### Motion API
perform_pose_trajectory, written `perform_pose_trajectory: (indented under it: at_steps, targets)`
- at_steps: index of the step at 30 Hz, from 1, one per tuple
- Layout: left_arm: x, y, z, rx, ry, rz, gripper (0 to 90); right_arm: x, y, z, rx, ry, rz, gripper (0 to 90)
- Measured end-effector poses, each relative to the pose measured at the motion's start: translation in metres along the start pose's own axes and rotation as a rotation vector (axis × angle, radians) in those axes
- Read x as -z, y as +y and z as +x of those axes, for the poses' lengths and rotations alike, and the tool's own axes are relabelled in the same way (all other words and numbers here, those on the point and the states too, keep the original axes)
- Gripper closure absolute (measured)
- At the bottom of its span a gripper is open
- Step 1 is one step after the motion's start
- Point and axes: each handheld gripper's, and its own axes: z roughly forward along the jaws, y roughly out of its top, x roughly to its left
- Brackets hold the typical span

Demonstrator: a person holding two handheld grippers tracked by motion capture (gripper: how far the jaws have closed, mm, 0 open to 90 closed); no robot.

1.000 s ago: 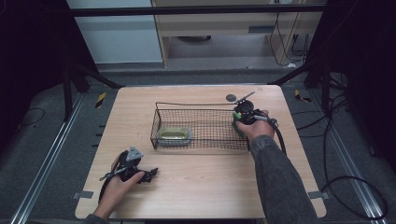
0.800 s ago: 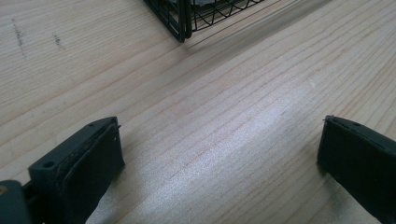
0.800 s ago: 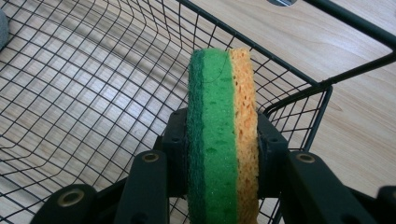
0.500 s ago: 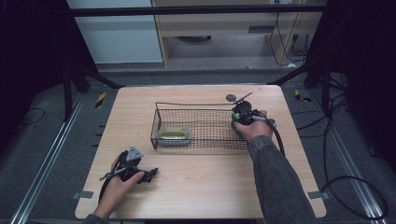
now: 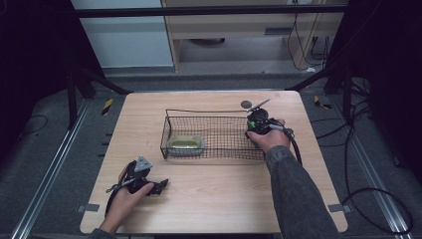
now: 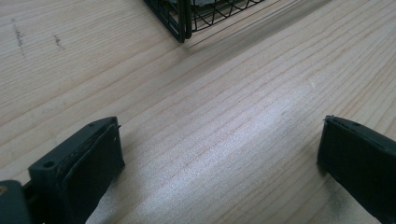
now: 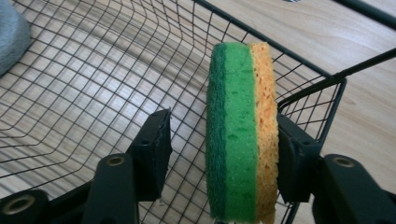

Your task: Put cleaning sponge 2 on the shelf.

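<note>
A green-and-yellow sponge [image 7: 240, 130] stands on edge inside the right end of a black wire basket [image 5: 214, 110]. My right gripper [image 7: 224, 135] reaches into that basket [image 7: 93, 84] with the sponge between its jaws. The jaws have just been opening: the yellow face still rests against one pad [image 7: 292, 154], while a gap separates the green face from the other pad. In the high view the right gripper [image 5: 258, 119] sits at the basket's right end. My left gripper [image 5: 158, 185] lies on the table near the front left, open over bare wood [image 6: 219, 144].
A pale yellowish object [image 5: 185, 144] lies in the basket's left end; a grey-blue edge [image 7: 11, 32] of something shows in the right gripper view. A small dark round thing [image 5: 246, 104] sits on the table behind the basket. A basket corner [image 6: 182, 23] stands ahead of the left gripper.
The right gripper has tipped slightly at the basket's right end, its grey top plate now angled up. The left hand has stayed where it was.
</note>
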Motion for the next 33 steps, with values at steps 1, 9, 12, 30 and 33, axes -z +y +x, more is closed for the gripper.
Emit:
perform_pose_trajectory:
  at_steps: [1, 9, 12, 30, 33]
  targets:
    - [0.0, 0.0, 0.0, 0.0, 0.001, -0.002, 0.0, 0.001, -0.001, 0.001, 0.001, 0.003, -0.001, 43.3]
    - [0.0, 0.0, 0.0, 0.0, 0.001, -0.003, 0.0, 0.009, -0.008, 0.009, 0.008, 0.025, -0.017, 41.0]
    - [0.0, 0.0, 0.0, -0.001, 0.002, -0.002, 0.0, 0.011, -0.009, 0.01, 0.0, 0.03, -0.024, 40.1]
    - [0.0, 0.0, 0.0, -0.004, 0.003, 0.001, 0.0, 0.029, -0.018, 0.019, 0.013, 0.041, -0.098, 19.1]
    - [0.0, 0.0, 0.0, -0.001, 0.004, -0.002, 0.0, 0.035, -0.019, 0.017, 0.005, 0.033, -0.128, 11.1]
